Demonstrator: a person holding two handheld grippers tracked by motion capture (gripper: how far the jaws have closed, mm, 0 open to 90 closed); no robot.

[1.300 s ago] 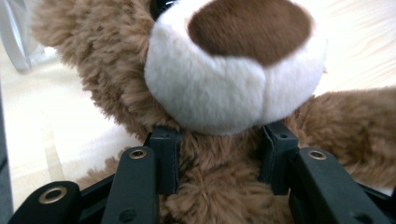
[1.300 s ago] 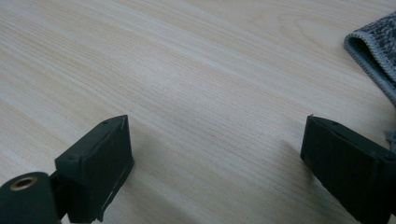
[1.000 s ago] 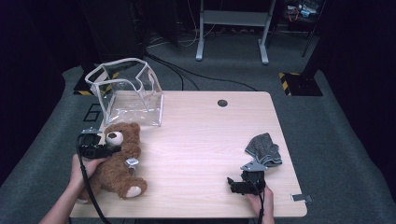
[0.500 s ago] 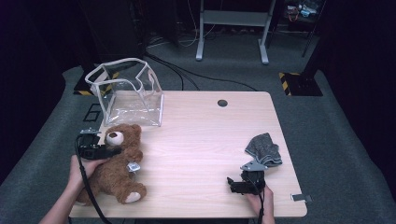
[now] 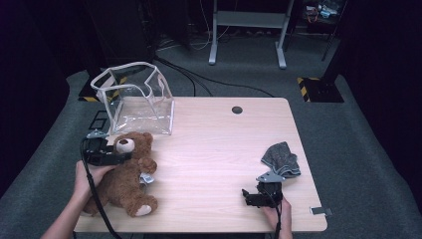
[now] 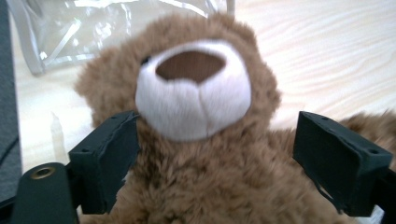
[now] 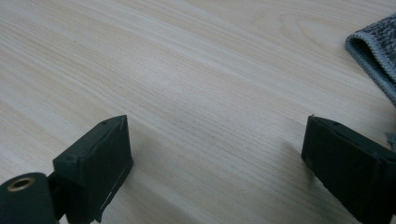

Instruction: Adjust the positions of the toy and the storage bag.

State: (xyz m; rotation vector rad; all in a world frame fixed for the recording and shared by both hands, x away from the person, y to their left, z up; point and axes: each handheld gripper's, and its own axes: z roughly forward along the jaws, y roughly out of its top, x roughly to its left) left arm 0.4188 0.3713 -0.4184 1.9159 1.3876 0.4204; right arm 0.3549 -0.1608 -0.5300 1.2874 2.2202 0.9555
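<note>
Step in hand: we judged that we were taking hold of the teddy bear (image 5: 127, 177) to bring it into the clear plastic bag (image 5: 137, 99).
Teddy bear: it lay on its back near the left edge of the table (image 5: 219, 149), its head toward the far left corner and just in front of the bag.
Left gripper (image 6: 217, 154): its jaws had just been opening; they stood spread on both sides of the bear's neck, under the white muzzle, and the pads did not press the fur.
Right gripper (image 7: 215, 161): its jaws were spread over bare wood near the front right corner, and held nothing.
Grey cloth (image 5: 281, 159): it lay beside the right edge, just behind the right gripper.
How to do it well: we thought it best to push the jaws deeper around the neck before closing, because thick fur slips easily.
Bag mouth: it seemed half collapsed, so the right gripper could hold the rim open.
</note>
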